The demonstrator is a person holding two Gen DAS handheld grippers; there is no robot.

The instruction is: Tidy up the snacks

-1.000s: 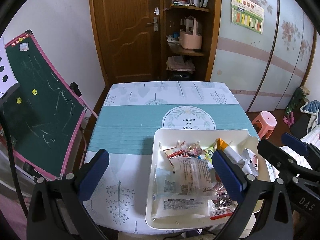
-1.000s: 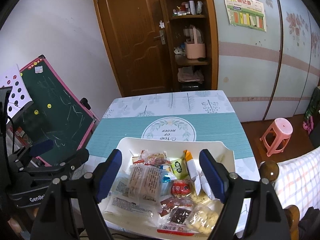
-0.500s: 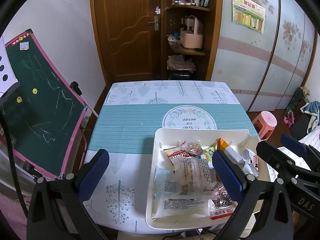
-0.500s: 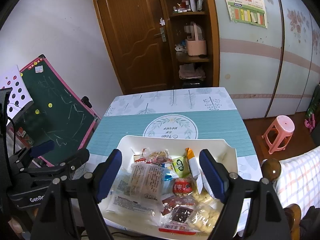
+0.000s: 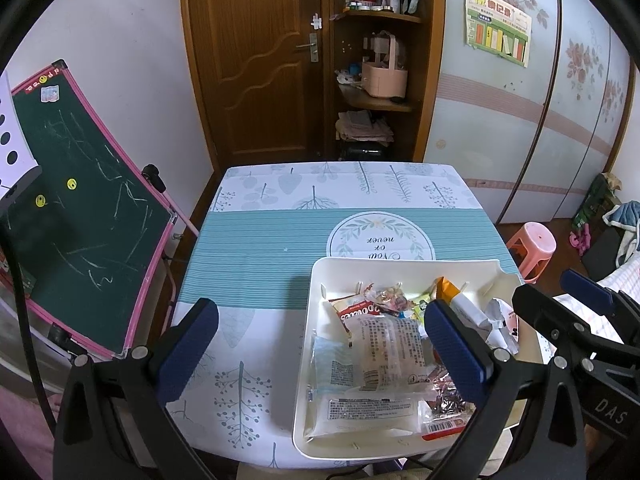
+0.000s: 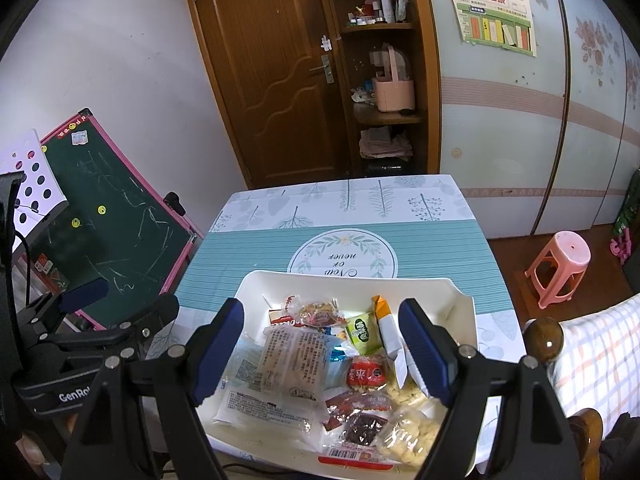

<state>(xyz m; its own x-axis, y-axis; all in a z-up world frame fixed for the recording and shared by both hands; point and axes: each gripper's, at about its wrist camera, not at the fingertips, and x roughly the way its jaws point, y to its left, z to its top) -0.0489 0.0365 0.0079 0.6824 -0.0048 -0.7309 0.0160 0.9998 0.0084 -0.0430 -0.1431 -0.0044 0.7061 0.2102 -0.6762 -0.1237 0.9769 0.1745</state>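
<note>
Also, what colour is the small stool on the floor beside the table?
The stool is pink; it shows best in the right wrist view.

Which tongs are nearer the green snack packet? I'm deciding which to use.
Right. The right tongs hang open directly over the green snack packet; the left tongs hover off to its left.

Left gripper (image 5: 320, 342): jaws spread wide, nothing between pads, angled downward. Right gripper (image 6: 320, 346): jaws apart, empty, angled downward. Grippers side by side, apart, each visible at edge of other's view.
</note>
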